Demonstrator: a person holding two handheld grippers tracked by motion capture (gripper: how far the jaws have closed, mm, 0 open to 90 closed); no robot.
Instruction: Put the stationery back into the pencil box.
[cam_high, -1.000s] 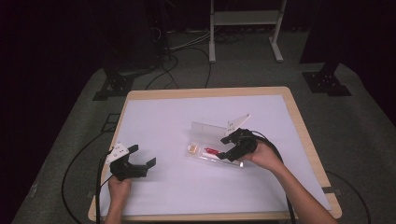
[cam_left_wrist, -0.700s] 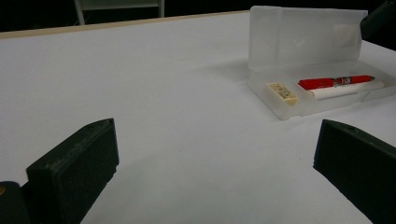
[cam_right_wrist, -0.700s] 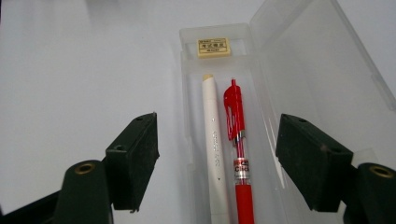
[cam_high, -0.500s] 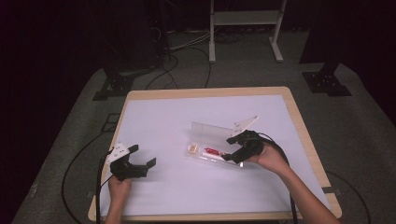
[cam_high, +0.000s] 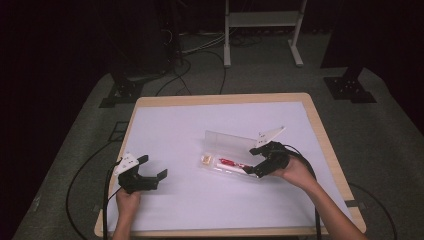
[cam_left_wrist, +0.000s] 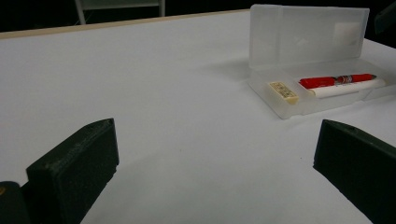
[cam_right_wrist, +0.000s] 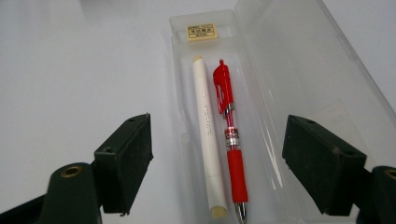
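White matte table (cam_high: 200, 125), translucent plastic case (cam_right_wrist: 299, 93).

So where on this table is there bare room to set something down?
Free: the wide strip between the left gripper and the pencil case, and the far stretch of the table behind the case's raised lid. Crowded: the right side, where the right gripper hangs open at the case's end, over the red pen and white pen.
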